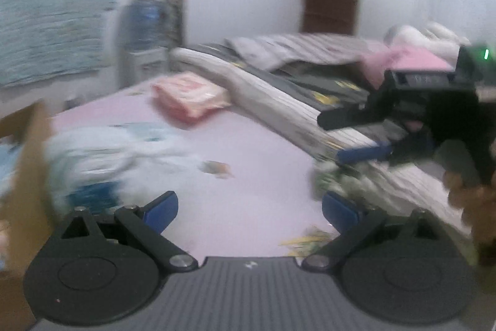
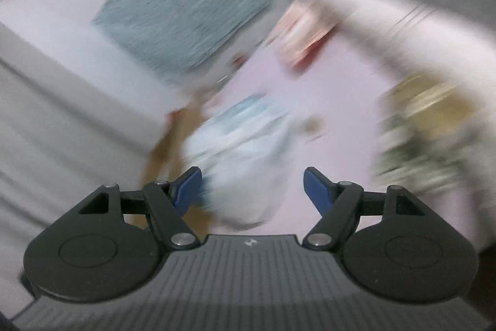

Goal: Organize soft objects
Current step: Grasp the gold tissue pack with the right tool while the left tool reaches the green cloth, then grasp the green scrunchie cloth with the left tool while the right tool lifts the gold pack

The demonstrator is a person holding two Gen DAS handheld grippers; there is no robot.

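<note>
Risking a missed grasp: both views blurred. Left gripper (image 1: 249,211) fingers apart, empty; right gripper (image 2: 252,188) fingers apart, empty. White-blue soft bundle (image 1: 102,157) lower left beside cardboard box (image 1: 29,163), on bed (image 1: 248,145).

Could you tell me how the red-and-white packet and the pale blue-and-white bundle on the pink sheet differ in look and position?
The red-and-white packet is flat and lies further back, near the striped bedding; the pale blue-and-white bundle is bulkier, crumpled, and lies nearer, beside the cardboard box. The packet lies alone; the bundle lies against the box. Both rest on the pink sheet, and neither is gripped.
</note>
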